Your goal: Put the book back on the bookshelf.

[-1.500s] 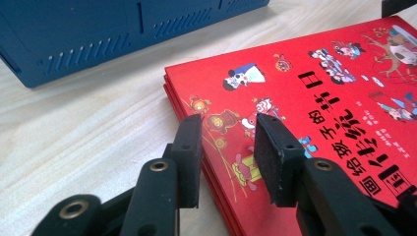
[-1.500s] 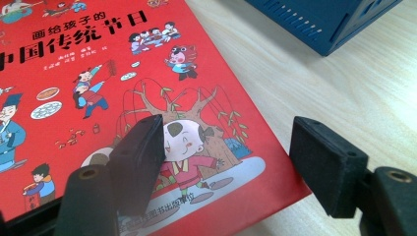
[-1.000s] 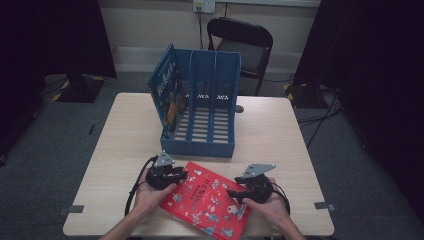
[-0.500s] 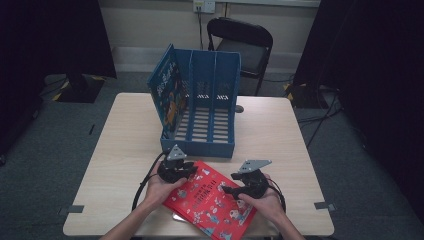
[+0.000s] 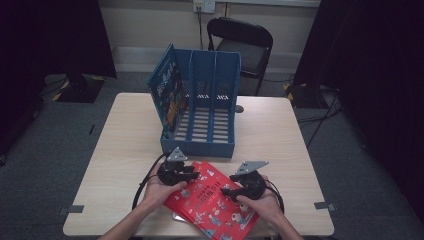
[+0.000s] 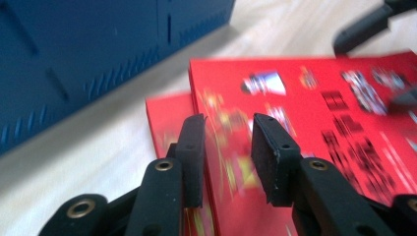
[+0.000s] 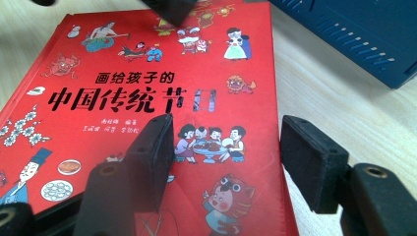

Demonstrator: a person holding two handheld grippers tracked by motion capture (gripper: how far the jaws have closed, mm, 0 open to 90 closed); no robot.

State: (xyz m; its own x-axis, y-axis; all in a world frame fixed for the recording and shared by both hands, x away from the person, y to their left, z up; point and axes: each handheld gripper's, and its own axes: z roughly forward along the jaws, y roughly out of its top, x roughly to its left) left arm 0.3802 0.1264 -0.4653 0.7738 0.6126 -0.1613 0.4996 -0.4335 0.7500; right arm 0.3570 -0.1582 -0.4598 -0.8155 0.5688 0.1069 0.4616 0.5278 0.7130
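Observation:
A red picture book (image 5: 212,202) with black title characters lies at the table's front edge, on top of a second red book (image 6: 164,118). My left gripper (image 5: 194,175) is at its upper left corner. Its jaws (image 6: 226,142) have just been opening and stand apart, with the top book's edge (image 6: 319,98) running between them and neither pad pressing. My right gripper (image 5: 226,190) is at the book's right side and its jaws have also been opening. They (image 7: 226,132) stand wide, one pad over the cover (image 7: 123,73) and the other over bare table.
A blue three-slot file rack (image 5: 200,120) stands mid-table just beyond the books, with a blue book (image 5: 167,95) leaning in its left slot. The light wooden table (image 5: 270,130) has free room left and right. A black chair (image 5: 245,42) stands behind it.
The left gripper has edged a little to the right, onto the book's corner. The right gripper and the book stay about where they were.

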